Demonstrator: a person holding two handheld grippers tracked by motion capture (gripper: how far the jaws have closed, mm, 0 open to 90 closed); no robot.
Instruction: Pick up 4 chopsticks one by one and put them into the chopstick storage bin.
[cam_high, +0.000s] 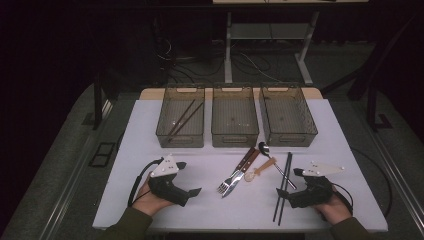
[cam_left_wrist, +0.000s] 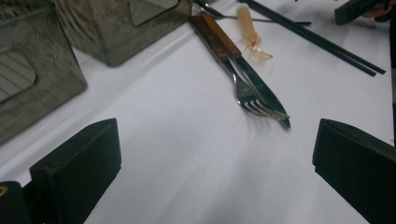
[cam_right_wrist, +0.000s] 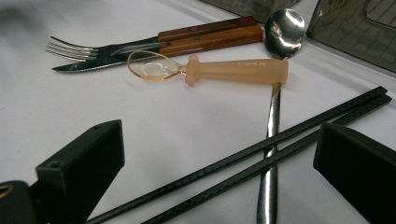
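Chopsticks (cam_high: 283, 187), black pair, lie on the bench (cam_high: 150, 130) between our right gripper (cam_high: 287, 192) jaws, crossing a metal spoon (cam_high: 272, 160). Both jaws released, nothing held. Left gripper (cam_high: 189, 184) rests left of the fork (cam_high: 229, 181), knife (cam_high: 240, 172) and plastic spoon (cam_high: 259, 169).

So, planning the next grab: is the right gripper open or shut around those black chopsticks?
Open. In its own view the right gripper has its jaws wide apart, with the black chopsticks lying on the table between them, untouched.
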